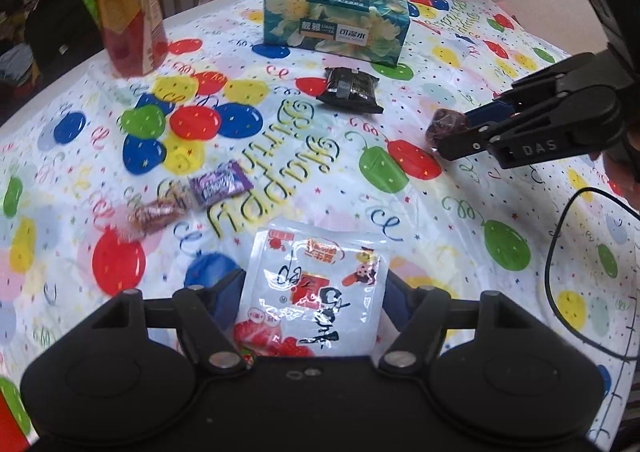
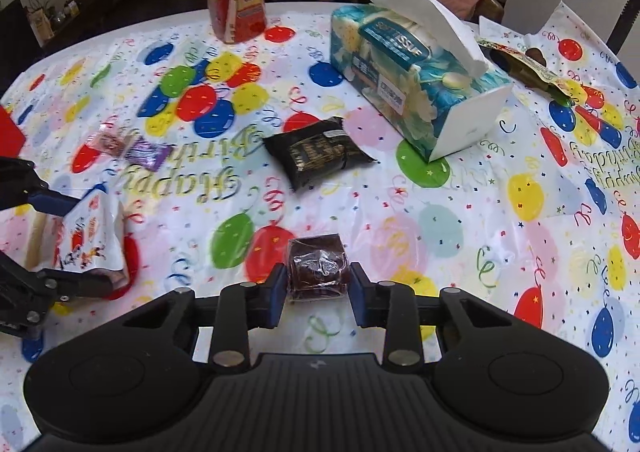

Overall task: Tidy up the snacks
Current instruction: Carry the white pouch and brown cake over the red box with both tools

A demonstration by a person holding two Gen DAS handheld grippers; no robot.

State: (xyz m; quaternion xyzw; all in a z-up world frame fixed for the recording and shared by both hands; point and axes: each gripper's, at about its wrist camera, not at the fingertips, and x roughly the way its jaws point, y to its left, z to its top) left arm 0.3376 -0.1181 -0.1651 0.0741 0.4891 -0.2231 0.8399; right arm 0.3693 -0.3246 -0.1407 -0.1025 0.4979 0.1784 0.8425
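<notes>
Right wrist view: you're clamping the right gripper [image 2: 318, 284] on the brown wrapped snack [image 2: 317, 266] while the left gripper [image 1: 314, 284] is pinching the white snack packet [image 1: 316, 288], both lifted for sorting, probably.

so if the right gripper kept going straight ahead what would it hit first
Past the brown snack between the right gripper's fingers, probably the black packet, though depth is hard to judge.

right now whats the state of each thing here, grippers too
left gripper: shut on white snack packet
right gripper: closed on brown wrapped snack
black snack pack: lying loose, sealed
purple candy: lying loose
tissue box: open, tissue sticking out
drink bottle: upright, partly full
</notes>
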